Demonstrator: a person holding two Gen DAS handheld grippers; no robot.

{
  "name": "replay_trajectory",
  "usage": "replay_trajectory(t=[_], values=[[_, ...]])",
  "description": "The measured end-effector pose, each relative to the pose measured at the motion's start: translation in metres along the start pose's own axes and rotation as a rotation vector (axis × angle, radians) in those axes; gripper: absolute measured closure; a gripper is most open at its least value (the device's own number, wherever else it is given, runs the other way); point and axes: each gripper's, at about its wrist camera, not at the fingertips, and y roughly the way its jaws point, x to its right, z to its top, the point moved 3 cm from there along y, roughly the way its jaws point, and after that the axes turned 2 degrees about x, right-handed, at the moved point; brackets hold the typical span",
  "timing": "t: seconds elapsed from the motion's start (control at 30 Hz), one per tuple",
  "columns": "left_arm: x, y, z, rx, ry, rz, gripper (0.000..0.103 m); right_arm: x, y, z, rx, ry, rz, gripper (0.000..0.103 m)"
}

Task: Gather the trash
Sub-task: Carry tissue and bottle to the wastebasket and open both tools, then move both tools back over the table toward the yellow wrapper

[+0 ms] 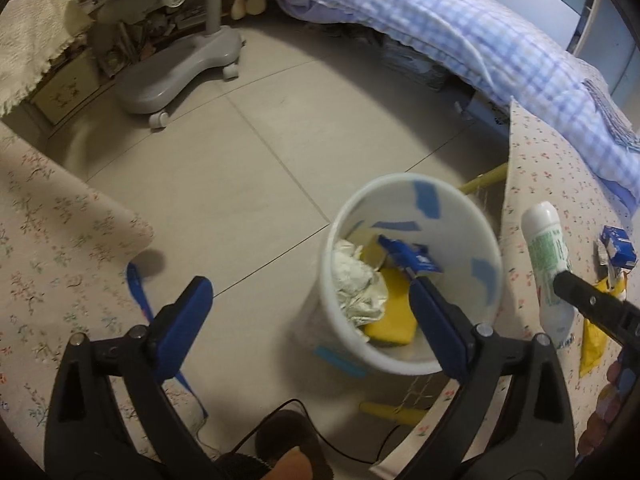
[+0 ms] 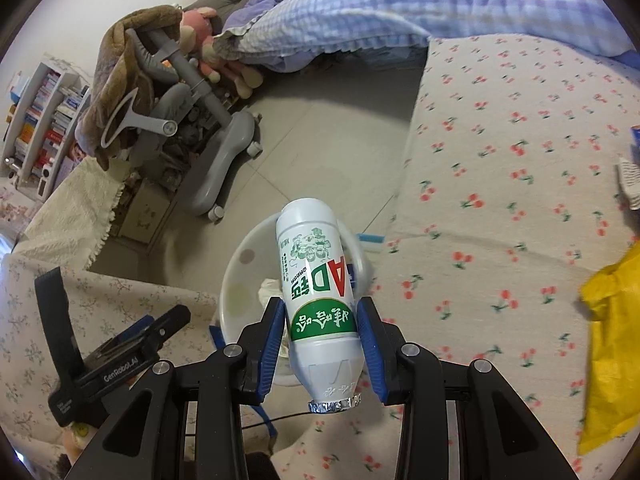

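Observation:
A white bin [image 1: 492,264] stands on the floor between two cloth-covered surfaces. It holds crumpled paper [image 1: 360,280], a yellow pack [image 1: 392,308] and a small blue carton [image 1: 416,258]. My left gripper [image 1: 308,292] hangs open over the bin's near side. The carton lies loose just past its right fingertip, and nothing is between the pads. My right gripper [image 2: 320,308] is shut on a white bottle [image 2: 312,264] with a green label, foil cap towards the camera. The bottle [image 1: 546,256] hovers at the bin's [image 2: 240,280] right edge.
On the cherry-print cloth [image 2: 500,160] lie another blue carton [image 1: 618,246] and a yellow wrapper [image 2: 608,360]. A grey chair base [image 1: 180,76] stands on the tiled floor beyond. A bed with a blue checked quilt [image 1: 480,32] runs behind. A floral cloth [image 1: 52,240] covers the left surface.

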Motion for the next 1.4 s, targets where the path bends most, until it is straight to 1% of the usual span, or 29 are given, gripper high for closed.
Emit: replay_trajectory(t=[0.23,0.3,0.33,0.37,0.4,0.47,0.57,0.67,0.77,0.83,0.97,1.1,1.17,1.27,1.4], values=[[-0.015,-0.006,-0.005,-0.003,-0.013,0.015,0.005,-0.006,0.023,-0.003,-0.021,0.012,0.017,0.064],[-0.017,-0.006,-0.006,-0.005,-0.013,0.021,0.004,-0.011,0.027,0.0,-0.016,-0.013,0.035,0.062],[-0.017,-0.006,-0.007,-0.006,-0.012,0.029,0.001,-0.014,0.028,0.0,-0.015,-0.024,0.047,0.057],[-0.018,-0.006,-0.007,-0.005,-0.01,0.036,0.001,-0.016,0.026,0.001,-0.015,-0.027,0.055,0.043],[-0.018,-0.006,-0.008,-0.008,-0.005,0.041,0.001,-0.017,0.023,0.002,-0.007,-0.027,0.061,0.036],[-0.016,-0.005,-0.009,-0.011,0.004,0.04,0.001,-0.02,0.012,0.002,0.017,-0.048,0.06,0.036],[-0.009,-0.006,-0.01,-0.009,0.021,0.03,0.001,-0.019,-0.008,0.002,0.043,-0.085,0.006,0.035],[0.003,-0.008,-0.01,-0.007,0.043,0.014,0.001,-0.01,-0.033,0.002,0.071,-0.102,-0.061,0.033],[0.022,-0.013,-0.011,-0.008,0.063,-0.021,0.001,0.008,-0.065,0.0,0.113,-0.122,-0.153,0.029],[0.038,-0.017,-0.012,-0.007,0.078,-0.049,0.001,0.019,-0.083,-0.001,0.136,-0.126,-0.19,0.027],[0.08,-0.024,-0.01,0.004,0.14,-0.106,0.001,0.059,-0.123,-0.004,0.177,-0.092,-0.274,0.023],[0.127,-0.028,-0.012,0.016,0.221,-0.122,0.001,0.103,-0.161,-0.007,0.21,-0.036,-0.349,0.02],[0.148,-0.028,-0.017,-0.001,0.245,-0.145,0.001,0.121,-0.176,-0.01,0.224,-0.007,-0.378,0.018],[0.181,-0.029,-0.028,-0.035,0.267,-0.194,0.001,0.146,-0.194,-0.014,0.24,0.026,-0.459,0.015],[0.227,-0.027,-0.05,-0.114,0.326,-0.258,0.001,0.178,-0.212,-0.023,0.255,0.03,-0.541,0.012]])
